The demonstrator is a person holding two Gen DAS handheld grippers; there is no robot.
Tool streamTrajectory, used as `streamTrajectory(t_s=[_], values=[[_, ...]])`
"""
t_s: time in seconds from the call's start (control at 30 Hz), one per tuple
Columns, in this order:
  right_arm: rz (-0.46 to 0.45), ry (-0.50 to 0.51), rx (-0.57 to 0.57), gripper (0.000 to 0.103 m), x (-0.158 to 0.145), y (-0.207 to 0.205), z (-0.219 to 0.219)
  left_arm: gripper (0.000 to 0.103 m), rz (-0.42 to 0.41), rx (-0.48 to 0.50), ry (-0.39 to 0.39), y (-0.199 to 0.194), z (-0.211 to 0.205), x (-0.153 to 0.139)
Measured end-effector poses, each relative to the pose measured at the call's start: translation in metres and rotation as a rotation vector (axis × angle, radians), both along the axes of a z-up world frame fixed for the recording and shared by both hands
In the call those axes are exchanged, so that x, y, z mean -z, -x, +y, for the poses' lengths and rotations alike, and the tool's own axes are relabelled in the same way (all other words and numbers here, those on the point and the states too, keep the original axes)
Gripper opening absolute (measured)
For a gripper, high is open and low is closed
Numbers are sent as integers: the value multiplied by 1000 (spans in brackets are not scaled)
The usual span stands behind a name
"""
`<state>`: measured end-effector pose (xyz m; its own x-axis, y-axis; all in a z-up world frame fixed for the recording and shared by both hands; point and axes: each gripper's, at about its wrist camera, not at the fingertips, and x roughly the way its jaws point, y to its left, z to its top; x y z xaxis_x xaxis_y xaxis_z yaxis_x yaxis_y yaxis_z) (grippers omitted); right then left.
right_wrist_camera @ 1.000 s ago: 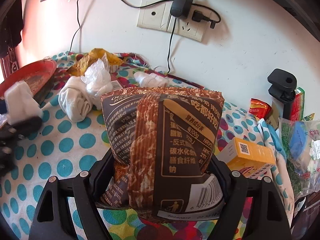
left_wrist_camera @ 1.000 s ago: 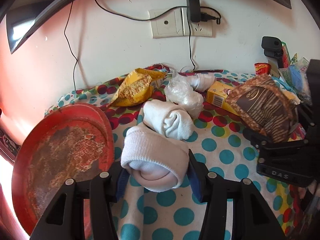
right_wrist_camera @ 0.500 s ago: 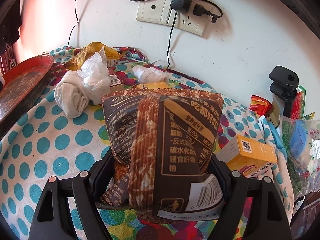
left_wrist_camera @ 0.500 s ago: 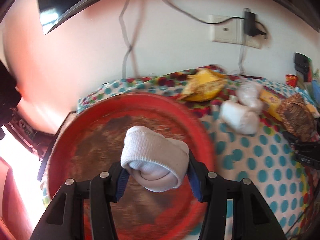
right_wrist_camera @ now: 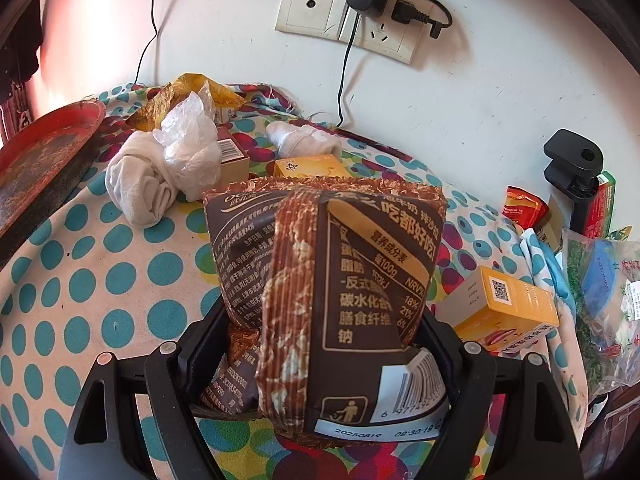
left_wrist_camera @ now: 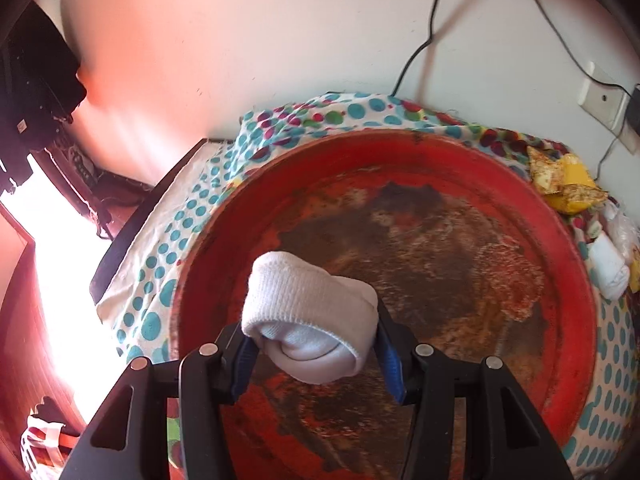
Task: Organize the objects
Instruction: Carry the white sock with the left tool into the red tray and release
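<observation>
My left gripper (left_wrist_camera: 314,354) is shut on a rolled white sock (left_wrist_camera: 310,316) and holds it above a worn red round tray (left_wrist_camera: 568,264). The tray also shows at the left edge of the right wrist view (right_wrist_camera: 44,148). My right gripper (right_wrist_camera: 324,344) is shut on a brown snack packet (right_wrist_camera: 340,280) and holds it above the polka-dot cloth (right_wrist_camera: 100,280). Another rolled white sock (right_wrist_camera: 138,178) lies on the cloth beside a crumpled clear plastic bag (right_wrist_camera: 192,148).
A yellow wrapper (left_wrist_camera: 568,184) lies behind the tray. Small orange boxes (right_wrist_camera: 504,308) and a third sock (right_wrist_camera: 304,140) lie on the cloth. Packets and a black clamp (right_wrist_camera: 572,168) crowd the right side. Wall sockets with cables (right_wrist_camera: 360,12) hang behind. The table edge (left_wrist_camera: 132,228) drops off left.
My left gripper has swung left with the sock, from over the cloth to over the red tray, which now fills its view. The right gripper has barely moved, still holding the packet.
</observation>
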<state>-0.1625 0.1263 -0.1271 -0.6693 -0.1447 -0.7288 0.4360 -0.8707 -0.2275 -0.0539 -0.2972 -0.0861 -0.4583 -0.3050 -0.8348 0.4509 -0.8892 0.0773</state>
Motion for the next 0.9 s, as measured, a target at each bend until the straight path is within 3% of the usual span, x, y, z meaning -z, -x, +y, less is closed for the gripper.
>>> streamTrajectory(t_s=[0.13,0.6,0.77,0.83,0.9], values=[[0,-8,-3,82,1,0,-2,53,-27,-9,27,5,-12,8],[-12,-36,-10,82,3,2,-5,56,-34,-26,-12,5,-30,19],[-12,-35,-11,82,3,1,-6,62,-36,-5,-10,2,-28,18],[-11,-36,-11,83,3,1,-6,72,-32,3,13,1,-25,15],[-9,-38,-11,83,4,1,-6,73,-32,-5,36,-1,-25,11]])
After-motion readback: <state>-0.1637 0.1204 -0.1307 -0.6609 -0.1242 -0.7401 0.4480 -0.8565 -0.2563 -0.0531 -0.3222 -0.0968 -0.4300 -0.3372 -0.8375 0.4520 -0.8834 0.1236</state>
